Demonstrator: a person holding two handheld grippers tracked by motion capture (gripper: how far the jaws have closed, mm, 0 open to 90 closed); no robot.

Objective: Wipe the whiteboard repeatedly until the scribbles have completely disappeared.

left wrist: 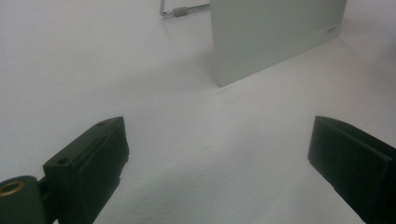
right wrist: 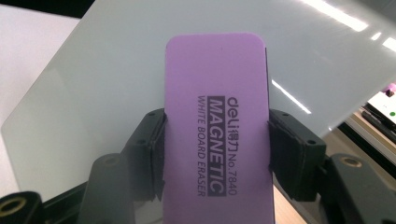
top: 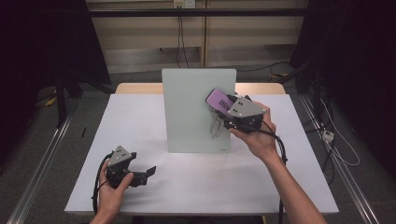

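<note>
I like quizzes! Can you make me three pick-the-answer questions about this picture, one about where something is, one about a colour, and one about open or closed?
1. Where is the left gripper?
A. low over the table, near its front left
B. on the floor
C. up against the board

2. What colour is the eraser?
A. green
B. purple
C. orange

3. How is the right gripper?
A. open with nothing in it
B. lying on the table
C. shut on the eraser

Answers:
1 A, the high view shows it there, away from the whiteboard.
2 B, its printed face is purple.
3 C, both black jaws press the eraser's sides.
</note>
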